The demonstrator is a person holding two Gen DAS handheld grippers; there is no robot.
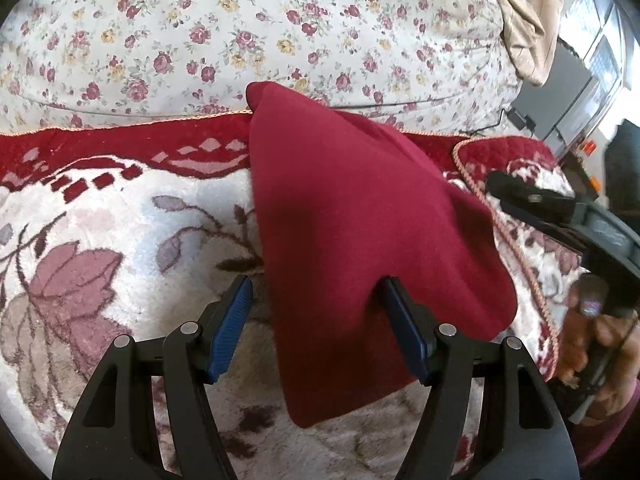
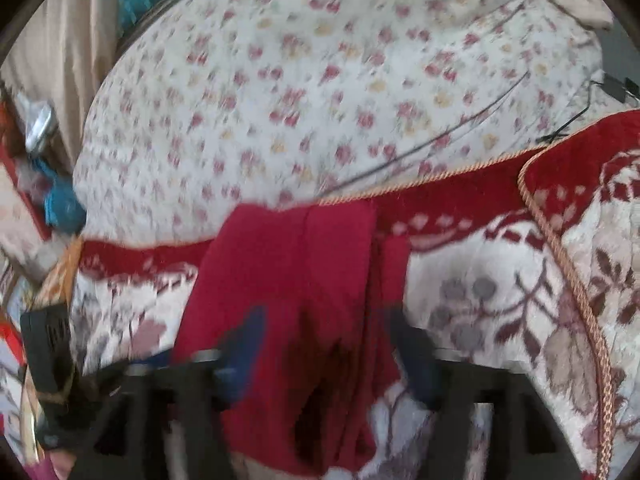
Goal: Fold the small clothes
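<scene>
A small dark-red garment (image 1: 352, 216) lies folded on a plush red-and-cream floral blanket (image 1: 120, 240). My left gripper (image 1: 316, 300) is open, its blue pads (image 1: 232, 328) spread wide; the garment's near edge lies between them and drapes over the right pad. In the blurred right wrist view the same garment (image 2: 288, 272) lies lengthwise with its near end between the fingers of my right gripper (image 2: 324, 336), which stands open. The right gripper also shows at the right edge of the left wrist view (image 1: 560, 216), held in a hand.
A white quilt with small roses (image 1: 248, 32) rises behind the blanket. A cushion with gold cord trim (image 2: 580, 264) lies to the right. A black cable and charger (image 1: 520, 118) lie at the far right. Beige curtain (image 2: 60, 64) and clutter stand left.
</scene>
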